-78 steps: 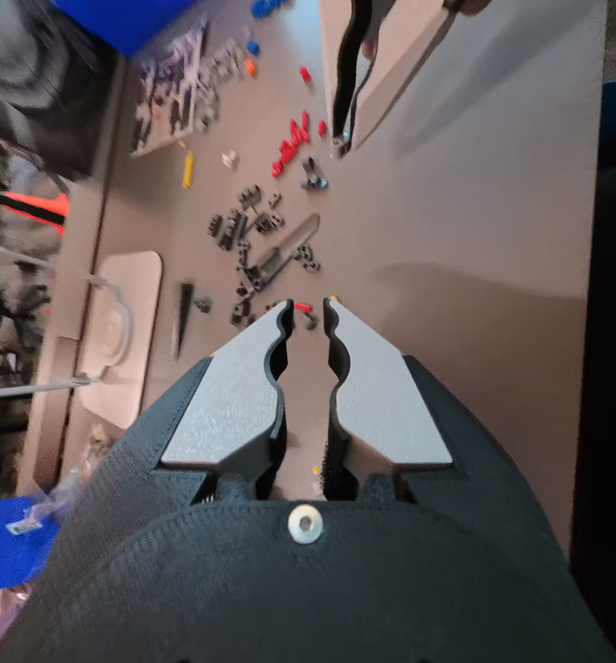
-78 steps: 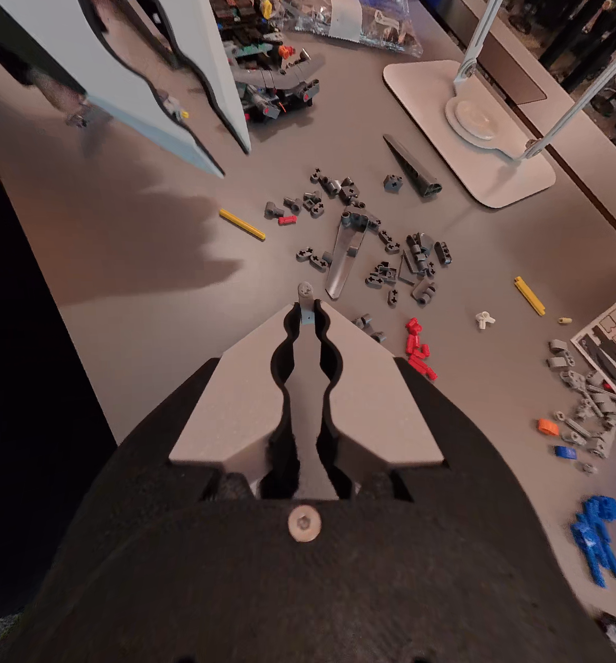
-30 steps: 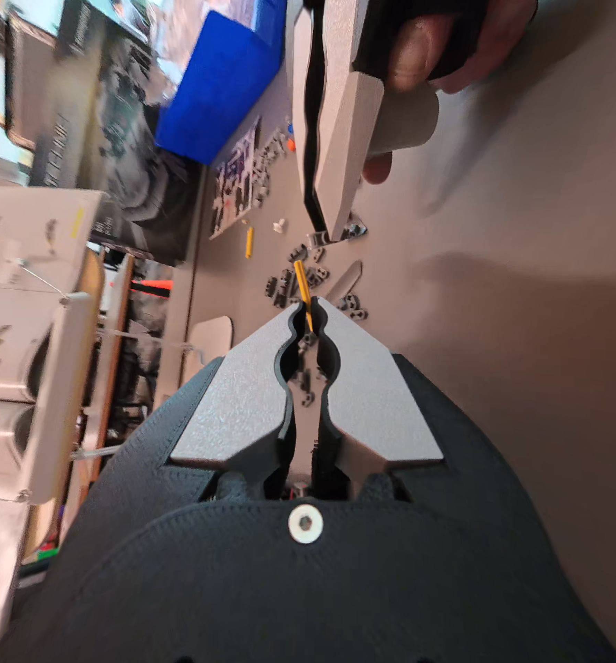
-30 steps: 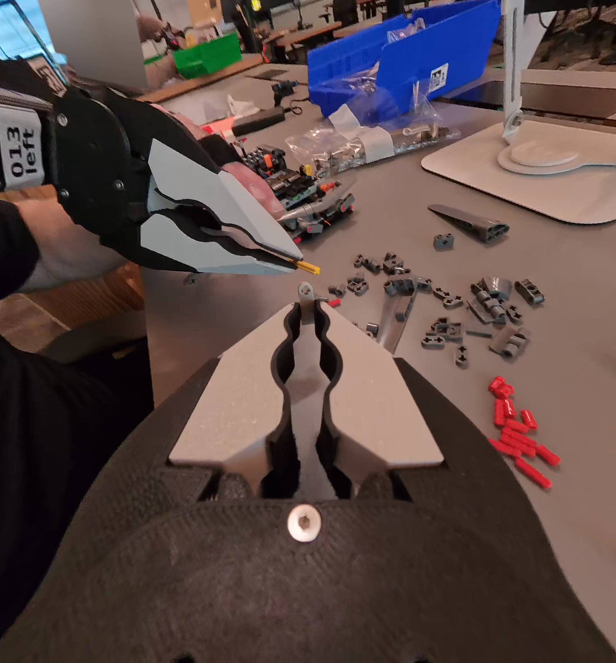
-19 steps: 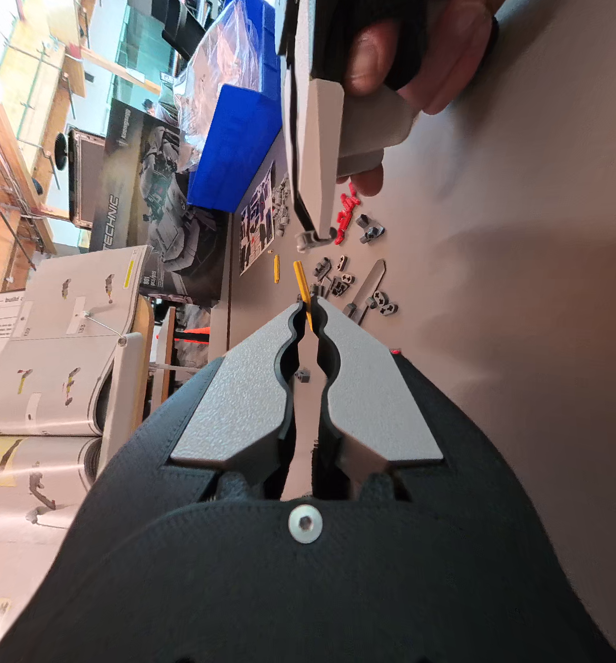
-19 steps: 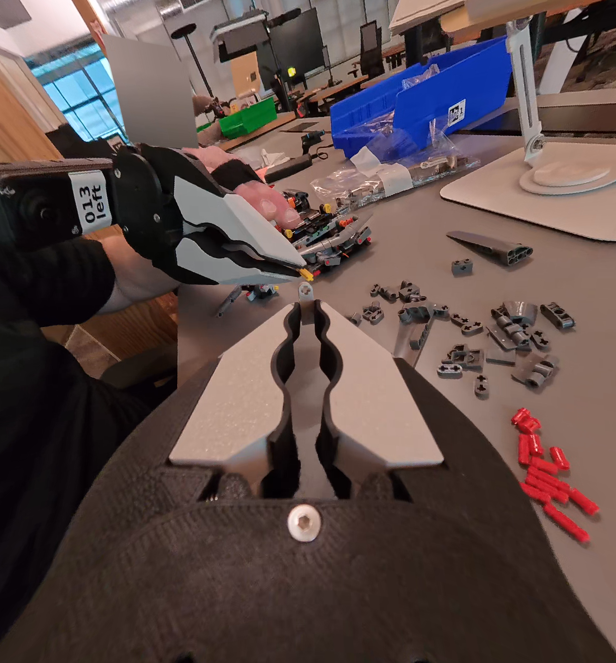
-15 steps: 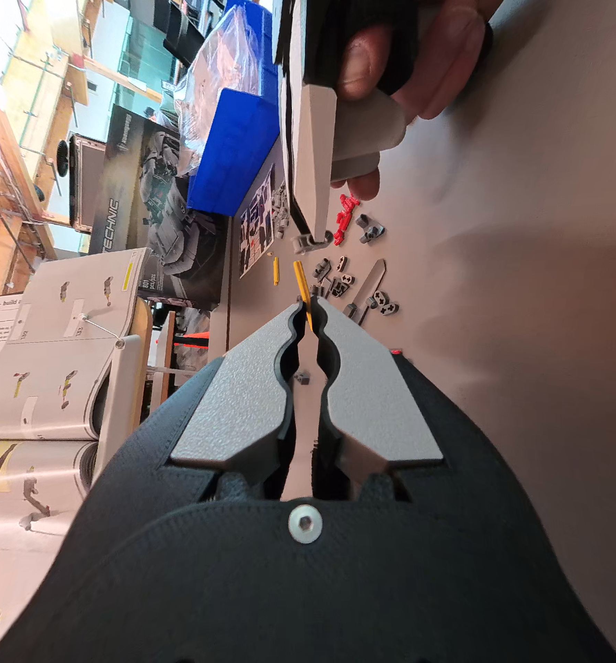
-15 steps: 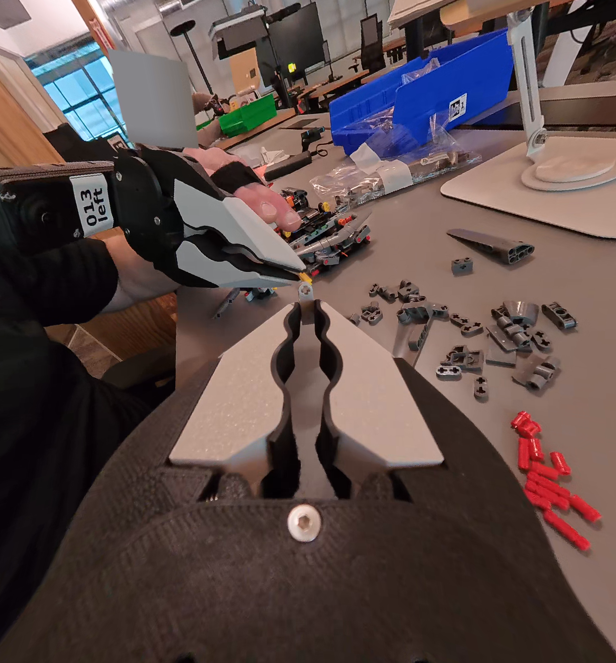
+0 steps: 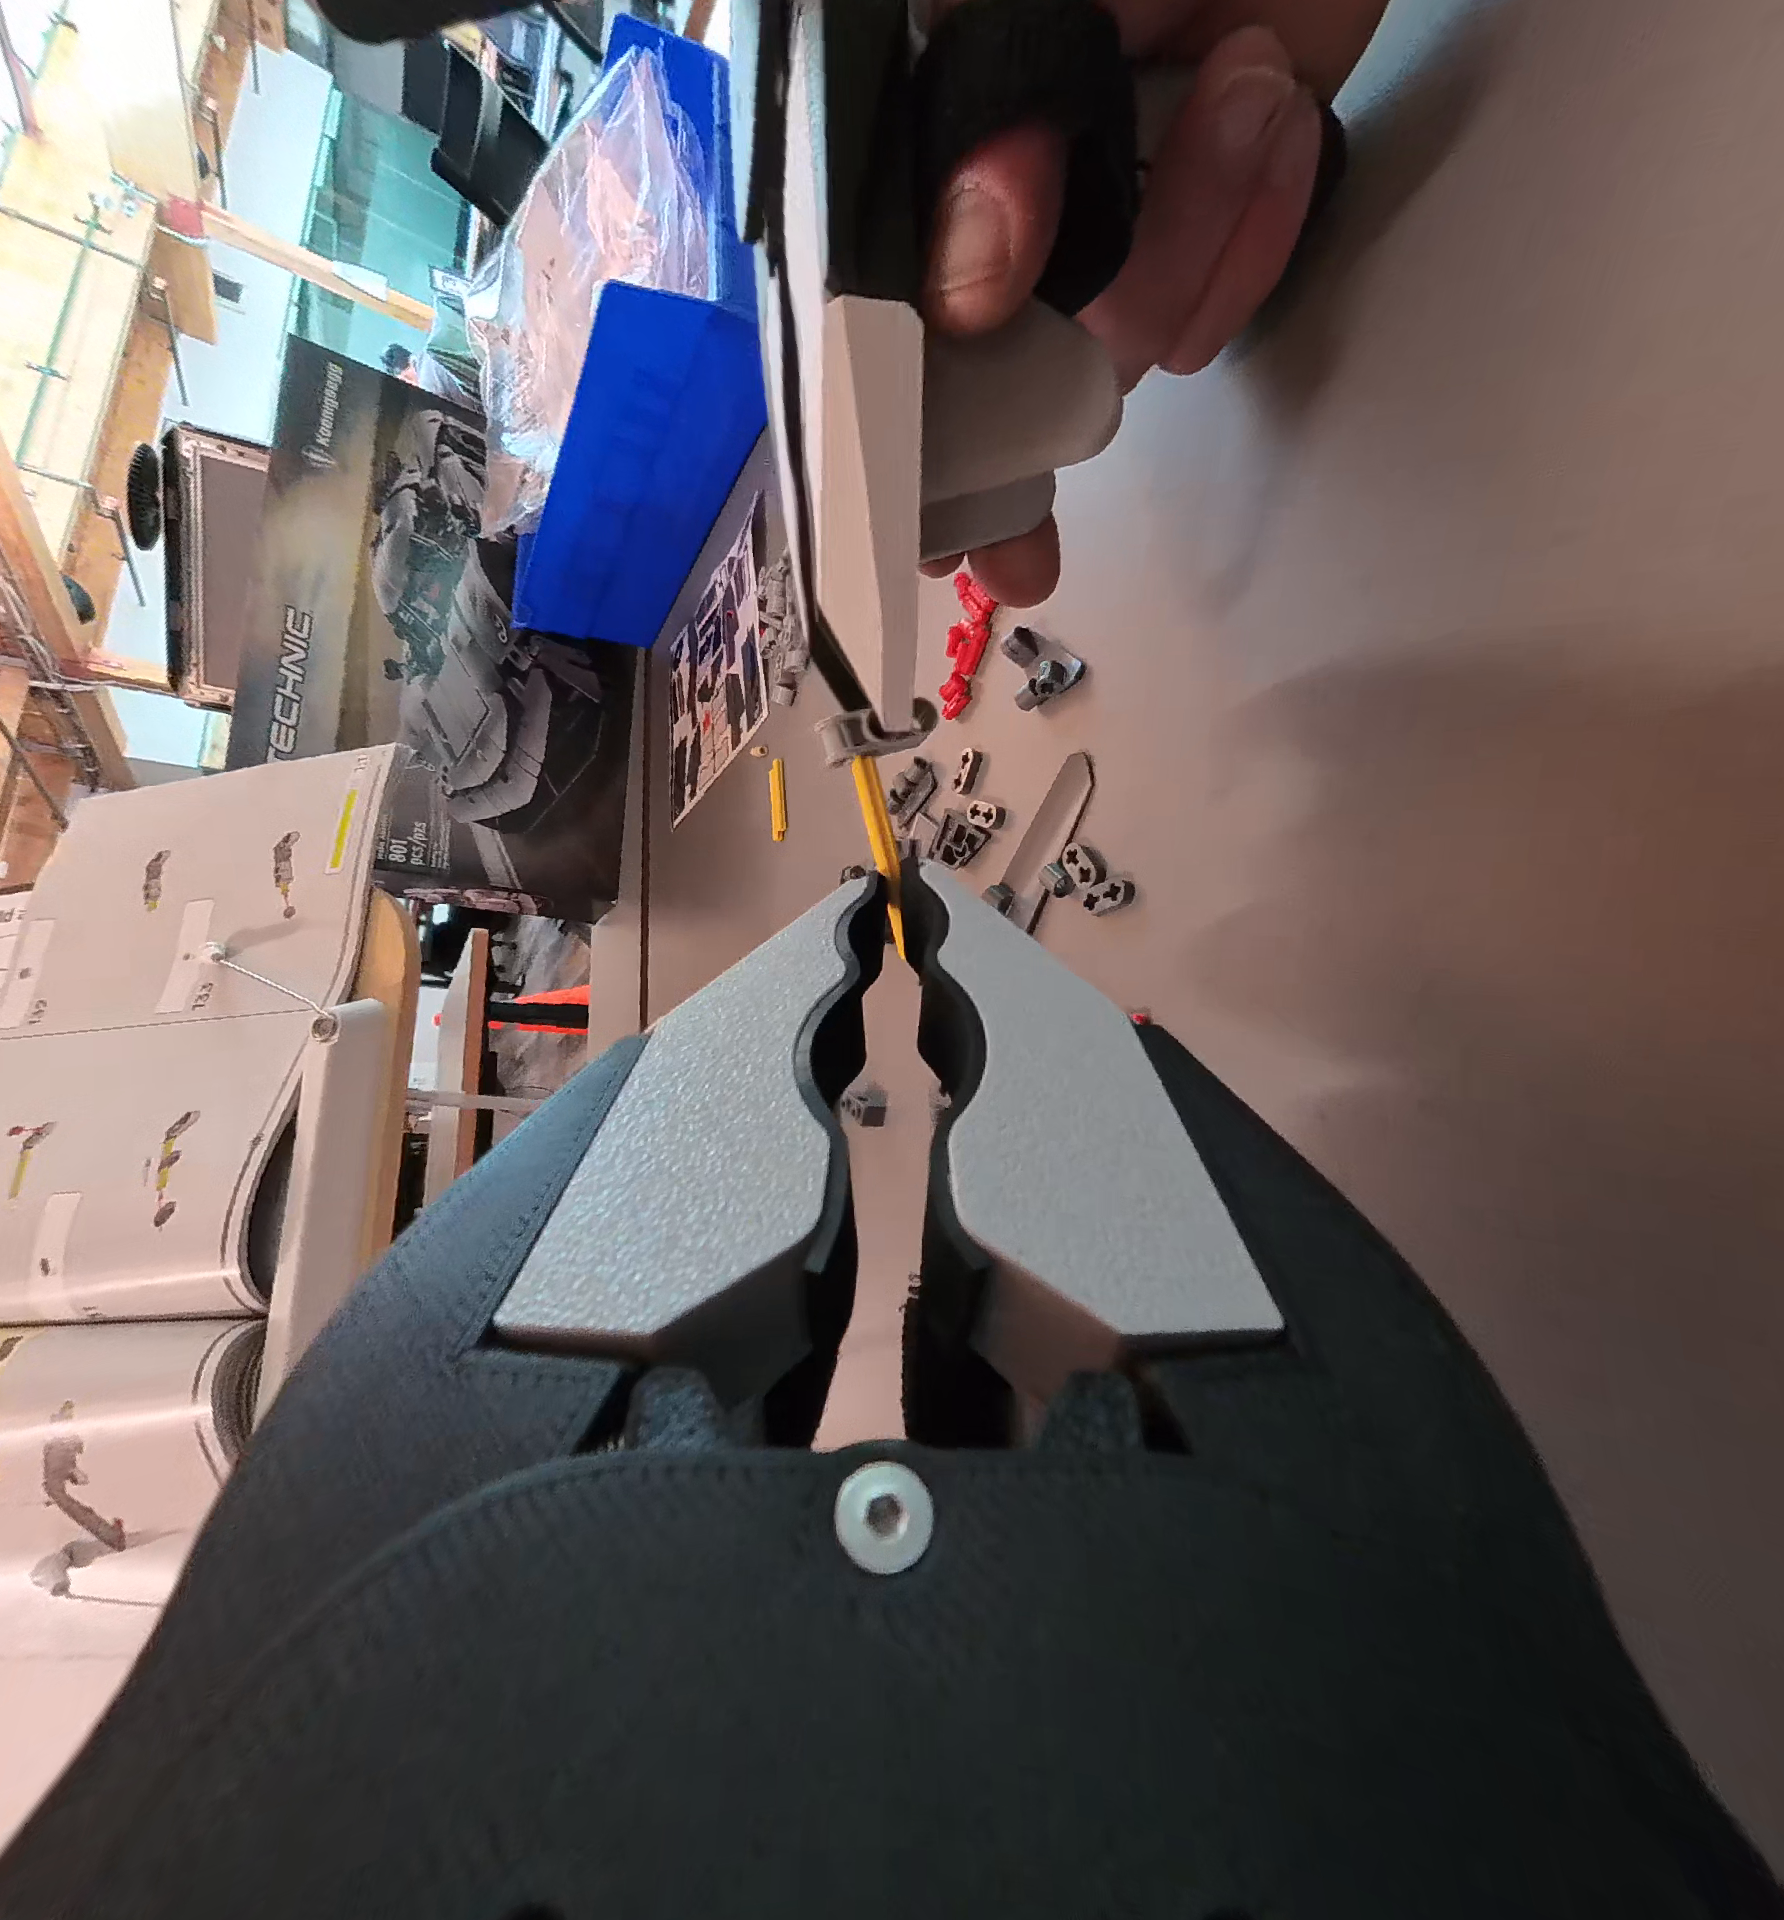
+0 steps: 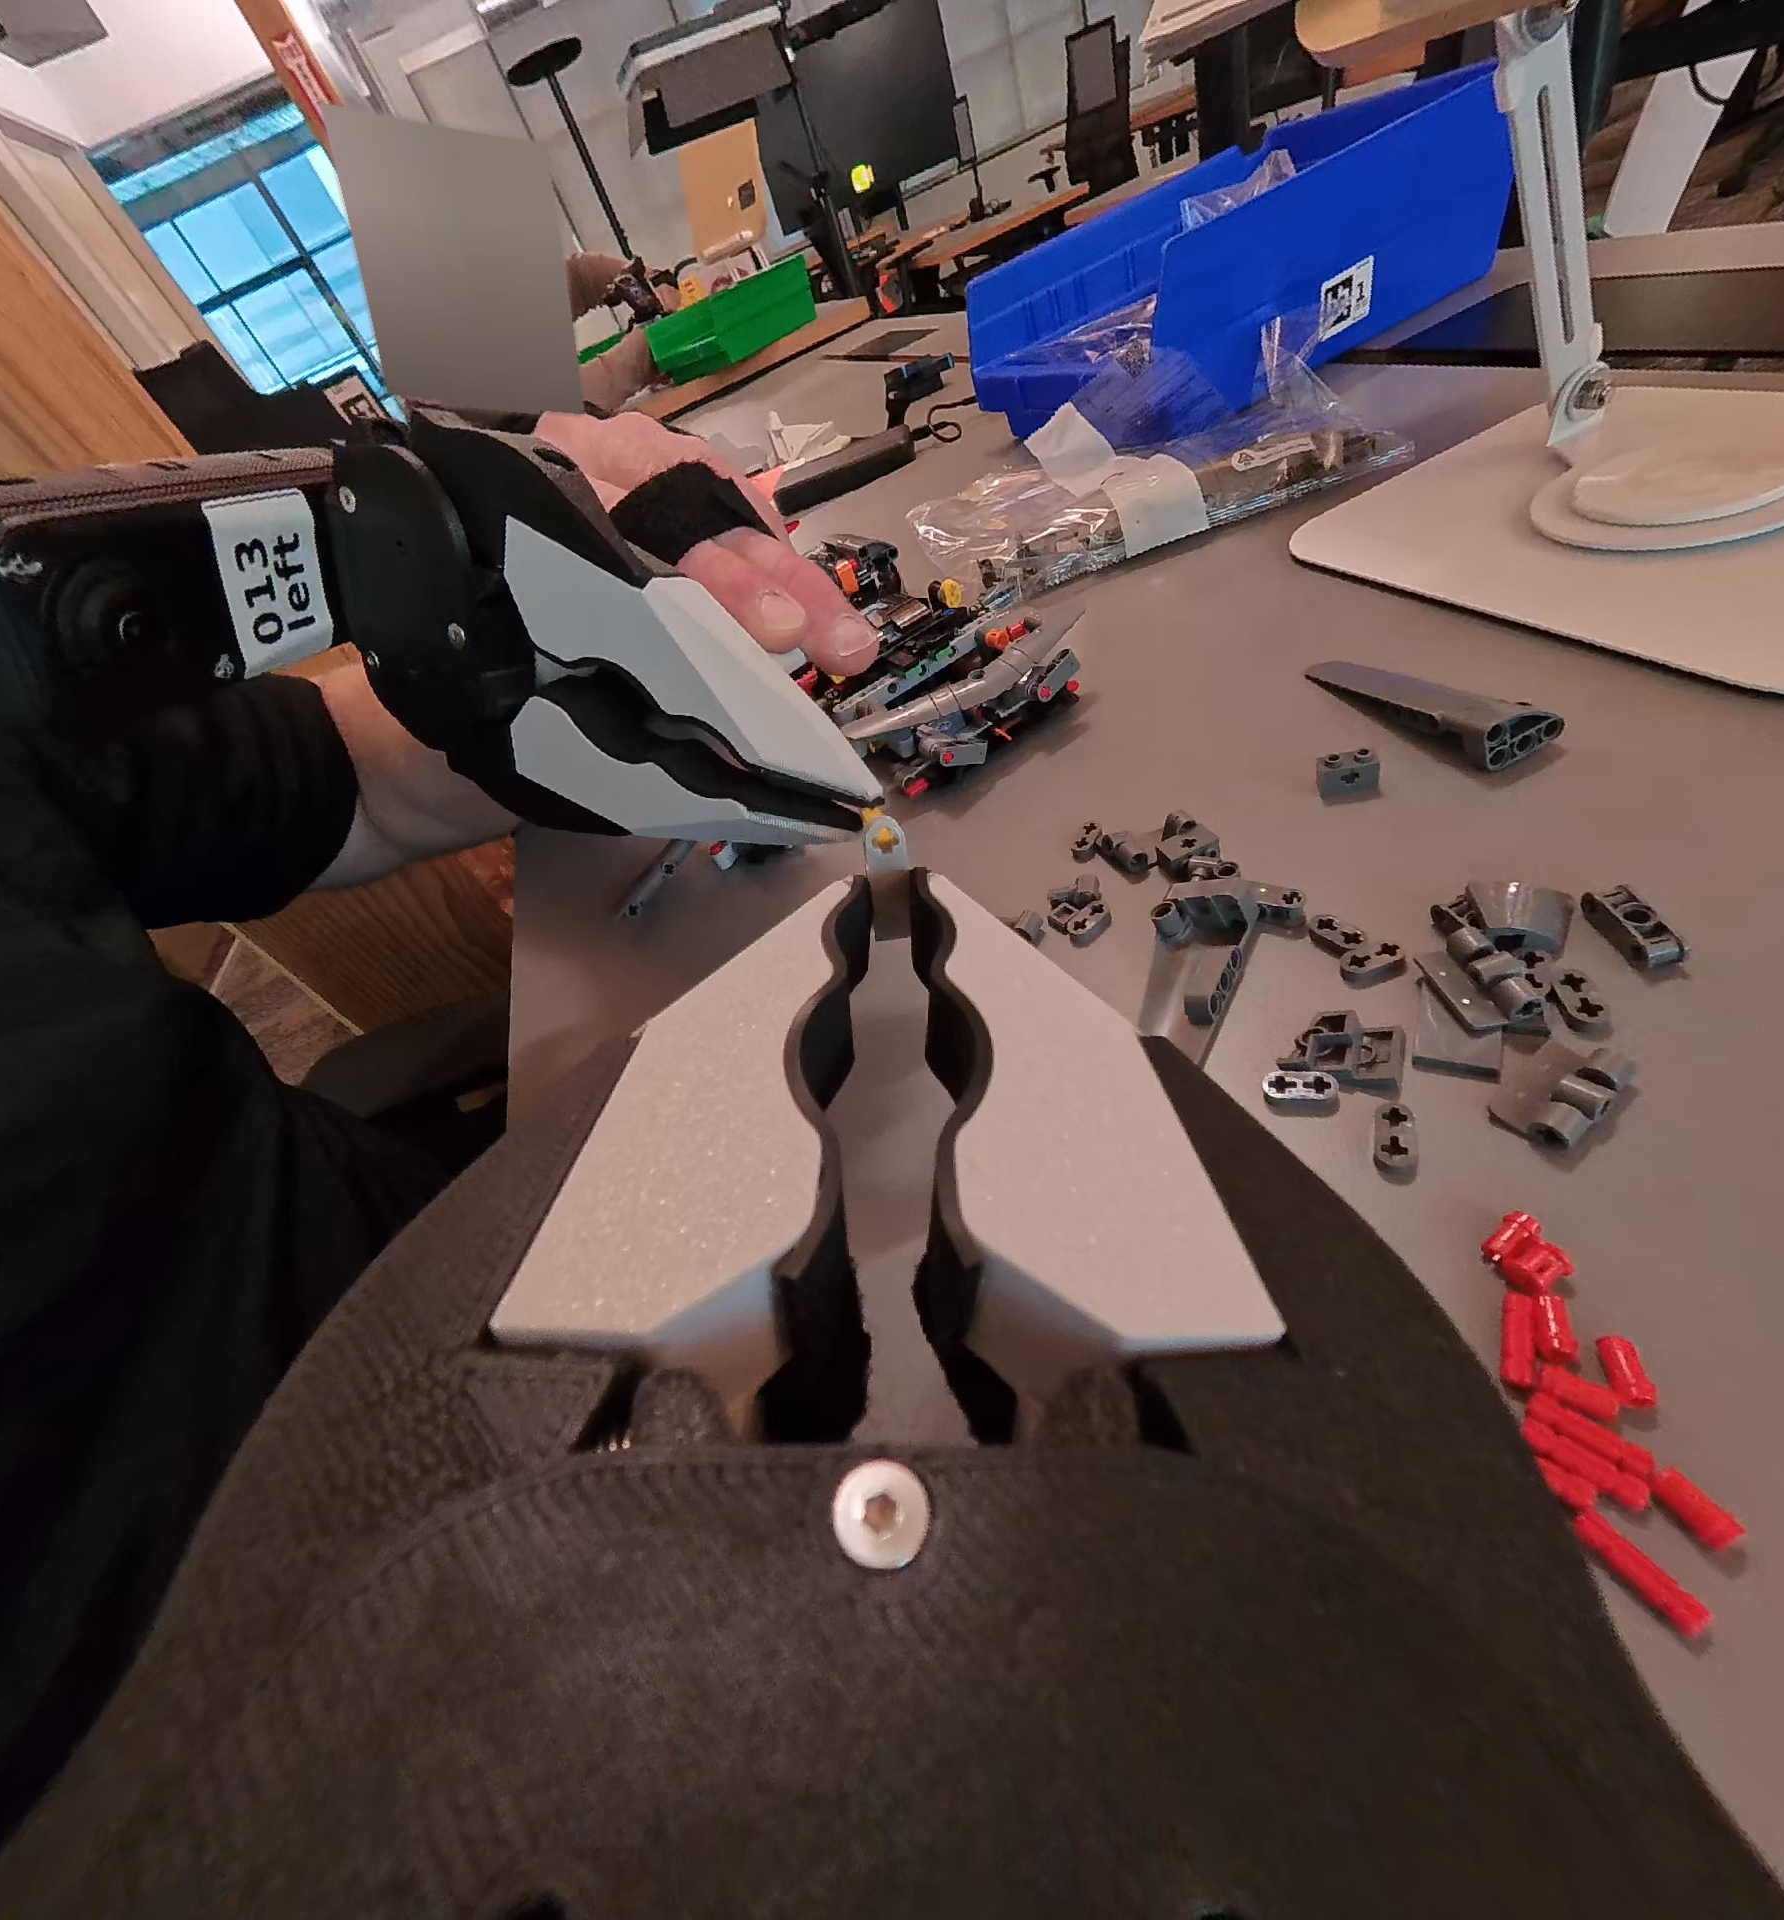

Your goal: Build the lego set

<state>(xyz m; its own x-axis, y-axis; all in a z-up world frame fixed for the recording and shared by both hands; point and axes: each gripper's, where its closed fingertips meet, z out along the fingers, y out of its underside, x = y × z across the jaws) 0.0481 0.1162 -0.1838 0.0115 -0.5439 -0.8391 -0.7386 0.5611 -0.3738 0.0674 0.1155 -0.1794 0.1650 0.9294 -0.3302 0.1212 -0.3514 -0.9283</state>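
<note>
A thin yellow rod (image 9: 880, 831) is pinched between the tips of the left gripper (image 9: 896, 902). Its far end sits in the hole of a small grey piece (image 10: 884, 844). The right gripper (image 10: 890, 902) pinches that grey piece, with both pads pressed on it. Both are held above the grey table (image 10: 1231, 623). To the right lie loose grey parts (image 10: 1439, 997) and red pins (image 10: 1584, 1413). A half-built model (image 10: 950, 675) sits farther off.
</note>
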